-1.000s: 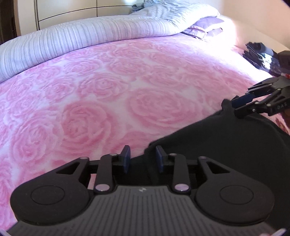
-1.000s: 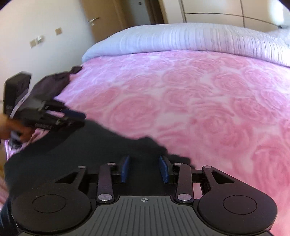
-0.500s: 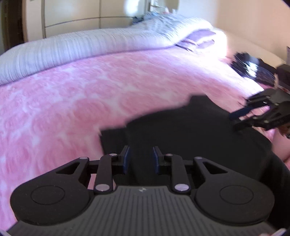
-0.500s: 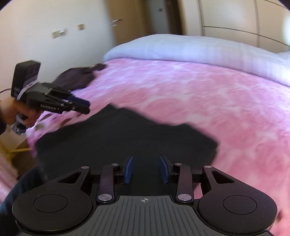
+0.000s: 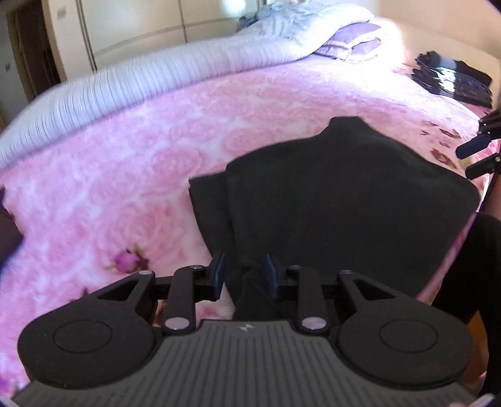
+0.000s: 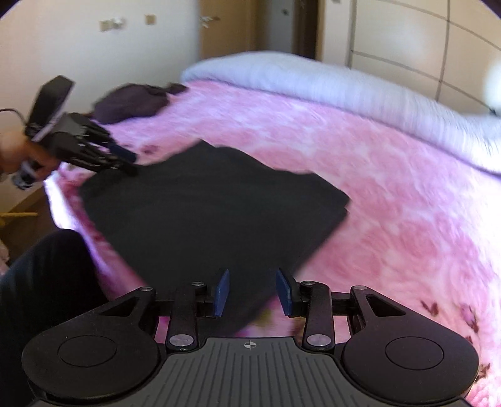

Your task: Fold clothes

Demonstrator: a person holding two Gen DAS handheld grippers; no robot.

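In the left wrist view, the left tongs (image 5: 243, 275) are nearest, with their blue pads set apart. A bunched part of the black garment (image 5: 344, 200) lies between the pads, but the pads do not press it together. In the right wrist view, the right tongs (image 6: 253, 292) are also parted, with a wide gap. The near corner of the garment lies under this gap, and I cannot tell if the pads touch it.

The garment lies spread on the bed (image 5: 125, 175), near the edge where the person stands. It looks folded, because a second layer shows along one side. A dark sleeve or trouser leg (image 6: 47, 281) of the person is at the bed edge.

The bed is covered by a pink blanket (image 6: 391, 219) with a pattern of large roses, and some small dark flowers near its border. Farther away, a stack of dark folded clothes (image 5: 451, 78) rests near the right corner of the bed. On the other side, a crumpled dark purple cloth (image 6: 134, 101) lies near the left edge.

At the far end of the bed there is a pale striped quilt (image 5: 156, 75) rolled along its width, with lilac pillows (image 5: 353, 43) beside it. Behind the bed stand cream wardrobe doors (image 5: 141, 25), and the right wrist view shows a wooden door (image 6: 228, 28) and a pale wall (image 6: 78, 50) with switches.
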